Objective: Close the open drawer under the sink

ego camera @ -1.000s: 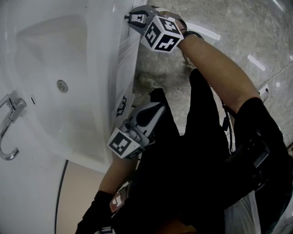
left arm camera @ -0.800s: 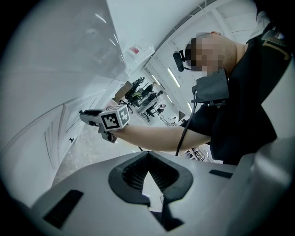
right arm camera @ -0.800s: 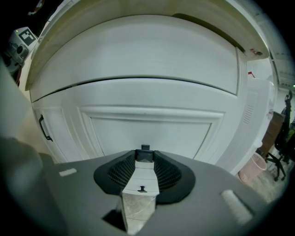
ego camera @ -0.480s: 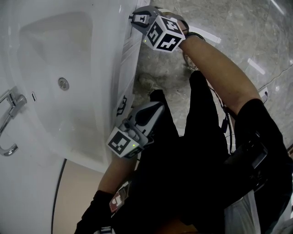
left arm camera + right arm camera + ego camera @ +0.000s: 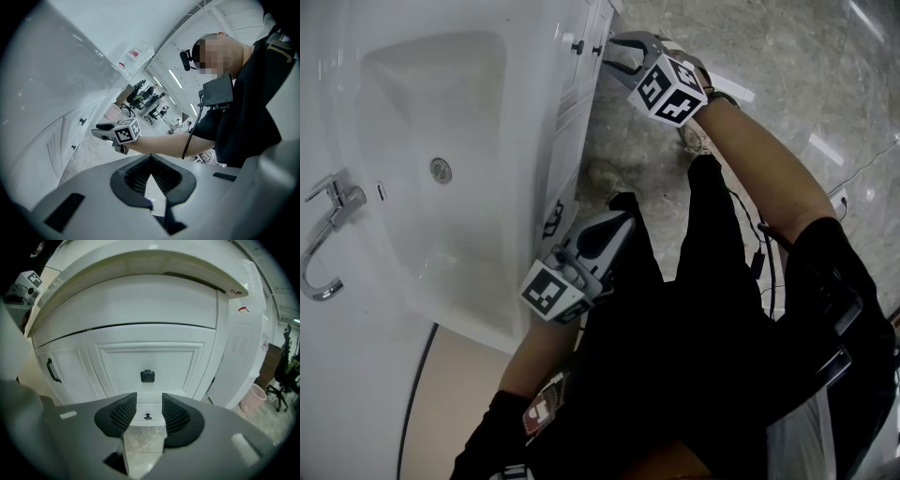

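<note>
**Right gripper (image 5: 149, 401) spread and empty, facing the drawer (image 5: 122, 363) under the sink (image 5: 412, 84).**

Its jaws have just been opening, nothing is between them, and they stand clear of the cabinet (image 5: 234, 348). Straight ahead of the jaws, the white drawer front lies flush with the cabinet face. Its square black knob (image 5: 147, 376) is lined up with the gap between the jaws. A smaller knob (image 5: 147, 416) on the panel below shows through that gap. The left gripper (image 5: 151, 161), held low beside the person's body, has its jaw tips pressed together on nothing. The right gripper is beyond those tips, up and to the left.
</note>
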The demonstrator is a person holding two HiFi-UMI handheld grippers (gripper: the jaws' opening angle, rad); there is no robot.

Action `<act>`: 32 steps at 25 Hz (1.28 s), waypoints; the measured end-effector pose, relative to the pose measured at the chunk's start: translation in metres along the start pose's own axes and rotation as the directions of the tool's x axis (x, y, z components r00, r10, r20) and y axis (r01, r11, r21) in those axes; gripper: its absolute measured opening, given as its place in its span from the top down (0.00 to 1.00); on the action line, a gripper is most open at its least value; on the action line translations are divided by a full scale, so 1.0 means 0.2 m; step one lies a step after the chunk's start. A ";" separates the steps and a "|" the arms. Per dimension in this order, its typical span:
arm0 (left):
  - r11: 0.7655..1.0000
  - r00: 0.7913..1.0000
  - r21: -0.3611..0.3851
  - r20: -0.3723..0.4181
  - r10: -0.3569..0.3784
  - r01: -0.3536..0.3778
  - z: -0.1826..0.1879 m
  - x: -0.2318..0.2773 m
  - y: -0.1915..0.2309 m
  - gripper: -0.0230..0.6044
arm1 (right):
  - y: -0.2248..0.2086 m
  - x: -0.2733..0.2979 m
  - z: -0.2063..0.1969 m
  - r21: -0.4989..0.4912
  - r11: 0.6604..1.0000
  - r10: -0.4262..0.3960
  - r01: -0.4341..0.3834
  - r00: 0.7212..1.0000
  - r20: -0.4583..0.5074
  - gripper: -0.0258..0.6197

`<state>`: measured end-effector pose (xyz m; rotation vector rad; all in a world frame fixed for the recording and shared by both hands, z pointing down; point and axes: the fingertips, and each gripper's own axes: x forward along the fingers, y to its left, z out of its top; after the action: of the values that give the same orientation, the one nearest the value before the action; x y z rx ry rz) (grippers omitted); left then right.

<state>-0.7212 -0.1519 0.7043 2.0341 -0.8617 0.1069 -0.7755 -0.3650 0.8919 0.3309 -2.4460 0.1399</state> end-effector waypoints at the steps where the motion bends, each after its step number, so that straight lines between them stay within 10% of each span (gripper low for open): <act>1: 1.000 1.000 0.004 0.000 -0.002 0.002 0.01 0.00 -0.01 0.96 | 0.00 -0.04 0.00 0.008 1.000 -0.004 0.004 1.000 0.004 0.75; 18: 0.989 0.988 0.141 0.152 0.011 -0.032 0.67 -0.15 -0.42 0.96 | -0.05 -0.94 0.61 0.017 1.000 -0.019 0.017 0.987 0.157 0.77; 32: 0.966 0.894 0.157 0.431 0.119 -0.204 1.31 -0.75 -0.71 0.96 | 0.07 -1.48 1.51 -0.043 0.993 0.120 -0.112 0.953 0.279 0.96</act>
<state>-0.8109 -0.2214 0.3910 2.2067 -1.3377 -0.1671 -0.7377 -0.3470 0.4713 0.2061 -2.7480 0.1169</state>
